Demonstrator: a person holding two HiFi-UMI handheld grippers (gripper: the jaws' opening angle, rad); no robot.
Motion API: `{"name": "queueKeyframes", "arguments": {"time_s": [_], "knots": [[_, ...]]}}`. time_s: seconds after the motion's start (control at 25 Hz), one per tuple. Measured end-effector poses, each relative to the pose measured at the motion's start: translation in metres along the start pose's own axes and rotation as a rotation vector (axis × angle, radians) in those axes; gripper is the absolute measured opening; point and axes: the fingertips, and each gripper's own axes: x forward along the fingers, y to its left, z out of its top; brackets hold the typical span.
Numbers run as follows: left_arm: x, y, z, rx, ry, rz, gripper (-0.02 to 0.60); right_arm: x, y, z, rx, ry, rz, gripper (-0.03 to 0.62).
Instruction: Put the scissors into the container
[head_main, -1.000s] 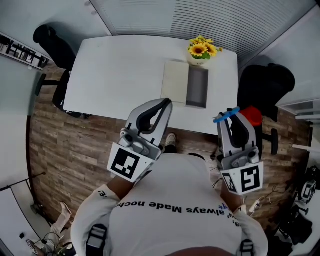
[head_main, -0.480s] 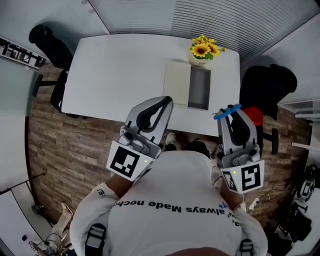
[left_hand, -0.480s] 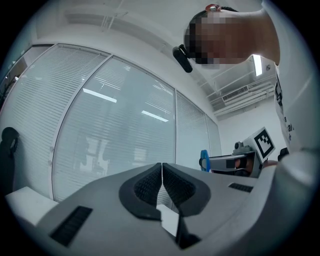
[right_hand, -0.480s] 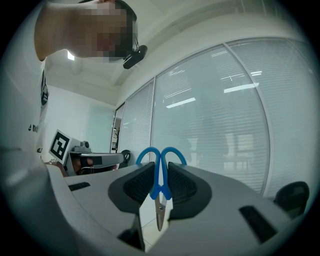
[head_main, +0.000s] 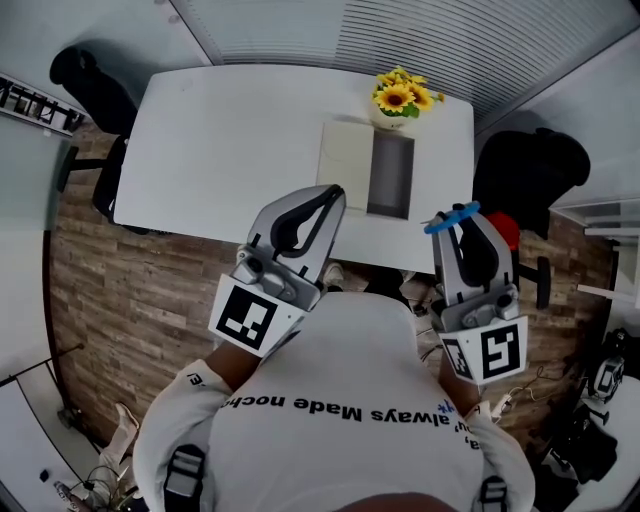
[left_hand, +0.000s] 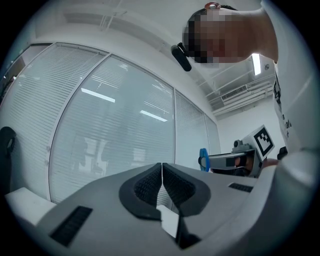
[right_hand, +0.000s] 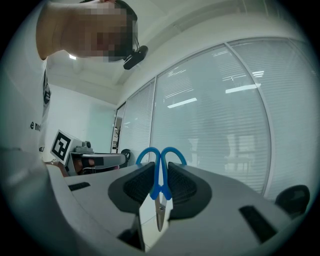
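Step in hand: carry, as I judge it; scissors are gripped but not yet over the container. On the left side of the head view, the worktop (head_main: 220, 130) is white and mostly bare. Left hand-held gripper (head_main: 333, 197) is held up near the person's chest, its tip above the worktop's near edge. In the left gripper view (left_hand: 161, 169) its jaws are pressed together, pads meeting, with nothing between them. It looks idle. Right of it on the worktop lies a cream panel (head_main: 345, 164), and right alongside that is the container (head_main: 390, 176). The container is a dark grey oblong tray with its long side running near to far; I cannot make out anything inside it. Just beyond the container, at the far edge, stands a pot of sunflowers (head_main: 400, 100). Right hand-held gripper (head_main: 460, 224) is also raised at chest level, to the right of the container and nearer than it. It pinches the scissors (head_main: 452, 217). In the right gripper view (right_hand: 161, 176) the pads clamp the scissors (right_hand: 160, 182) just below the blue loops. The loops stick out past the jaw tips and the blades point back between the jaws toward the gripper body. Next move calls for: take the right hand-held gripper forward and left until it is over the container. Turn it so the scissors lie along the tray's long side, bring it down low, then spread the jaws. Keep clear of the sunflowers at the far end.
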Motion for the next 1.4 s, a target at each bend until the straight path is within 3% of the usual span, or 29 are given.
{"name": "queueKeyframes", "arguments": {"time_s": [0.68, 1.4], "knots": [[0.018, 0.001, 0.001, 0.007, -0.01, 0.01, 0.023, 0.018, -0.028, -0.02, 0.022, 0.029, 0.0, 0.092], [0.022, 0.002, 0.015, 0.027, -0.037, 0.007, 0.023, 0.057, -0.047, -0.087, 0.016, 0.157, -0.008, 0.092]]}}
